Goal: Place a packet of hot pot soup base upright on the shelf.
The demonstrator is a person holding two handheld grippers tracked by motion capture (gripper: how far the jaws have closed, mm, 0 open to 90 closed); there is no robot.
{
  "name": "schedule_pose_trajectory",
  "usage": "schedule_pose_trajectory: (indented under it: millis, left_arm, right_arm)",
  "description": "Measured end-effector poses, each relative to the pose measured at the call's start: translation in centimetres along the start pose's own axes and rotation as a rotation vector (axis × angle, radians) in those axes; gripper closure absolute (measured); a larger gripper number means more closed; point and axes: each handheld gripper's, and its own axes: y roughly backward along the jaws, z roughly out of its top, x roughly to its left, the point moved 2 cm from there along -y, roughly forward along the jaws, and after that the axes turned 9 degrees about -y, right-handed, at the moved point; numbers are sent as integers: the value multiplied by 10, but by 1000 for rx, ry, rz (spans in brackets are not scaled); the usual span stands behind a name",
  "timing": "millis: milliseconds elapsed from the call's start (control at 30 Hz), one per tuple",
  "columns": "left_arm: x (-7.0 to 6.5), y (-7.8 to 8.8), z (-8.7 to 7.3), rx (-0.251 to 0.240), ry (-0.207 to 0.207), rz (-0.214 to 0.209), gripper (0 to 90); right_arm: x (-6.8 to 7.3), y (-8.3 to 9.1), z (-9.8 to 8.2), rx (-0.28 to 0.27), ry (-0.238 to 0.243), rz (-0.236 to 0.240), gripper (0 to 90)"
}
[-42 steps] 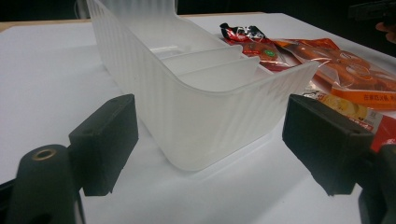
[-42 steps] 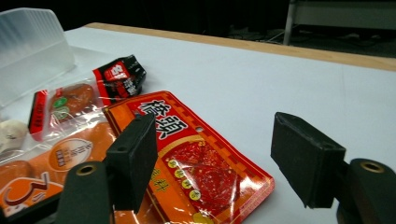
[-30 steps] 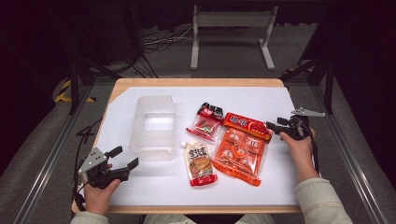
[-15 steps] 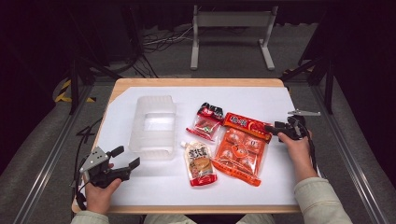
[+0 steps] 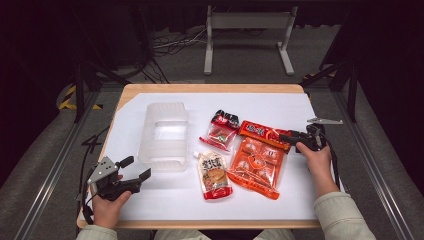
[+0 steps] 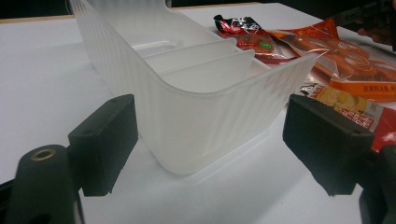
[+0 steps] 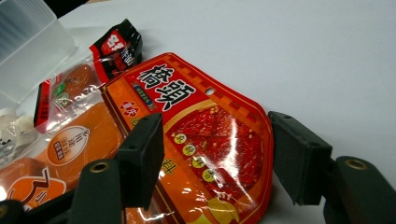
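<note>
Now the right claw [image 7: 212,156], jaws just closing but not yet pinching, straddles the red snack packet [image 7: 205,135] lying on the orange pouch [image 5: 256,166]; best bite only that edge. Left claw [image 6: 210,142] waits spread before the plastic tray [image 6: 187,88] on the tabletop [image 5: 295,107].

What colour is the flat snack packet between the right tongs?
Red and orange flat snack packet, best in the right gripper view.

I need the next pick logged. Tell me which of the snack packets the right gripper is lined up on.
The flat red packet with large yellow characters, lying between the right gripper's open jaws, which have just been closing. It overlaps the big orange pack.
</note>
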Motion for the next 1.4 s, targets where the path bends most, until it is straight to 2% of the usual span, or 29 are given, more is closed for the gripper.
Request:
schedule_pose_trajectory:
  millis: [67, 167, 267, 333, 400, 500, 600, 767, 933, 967, 1133, 1167, 1233, 1400]
  left_arm:
    - [0, 0, 0, -1, -2, 1, 187]
    - [-1, 0, 0, 5, -5, 0, 188]
    - [0, -1, 0, 5, -5, 0, 188]
    - [0, -1, 0, 5, -4, -1, 188]
    - [0, -1, 0, 4, -5, -3, 187]
    - [-1, -2, 0, 2, -6, -2, 187]
    - [-1, -1, 0, 7, -12, -3, 187]
    - [0, -1, -1, 5, -6, -1, 187]
    - [-1, -1, 0, 9, -8, -1, 188]
    - [0, -1, 0, 9, -11, 0, 188]
    - [0, -2, -1, 8, -7, -1, 187]
    - [-1, -1, 0, 9, -10, 0, 187]
    - [-1, -1, 0, 6, -10, 2, 188]
    - [0, 0, -1, 1, -5, 9, 188]
  right_arm:
    - [3, 0, 0, 1, 10, 11, 404]
    - [7, -3, 0, 43, 63, -3, 429]
    - [9, -2, 1, 55, 97, 0, 469]
    - [11, 0, 2, 58, 110, 18, 515]
    - [15, 2, 2, 70, 147, 31, 549]
    - [17, -3, 2, 95, 183, -4, 547]
    - [16, -6, 3, 114, 191, -14, 562]
    - [13, -10, 2, 159, 230, -50, 699]
    - [13, -12, 2, 160, 252, -64, 788]
    - [13, -11, 2, 154, 283, -73, 850]
    - [11, -11, 2, 155, 272, -63, 862]
    - [11, -11, 2, 153, 267, -58, 897]
    - [11, -9, 3, 157, 263, -50, 900]
    - [16, -5, 5, 139, 281, -60, 900]
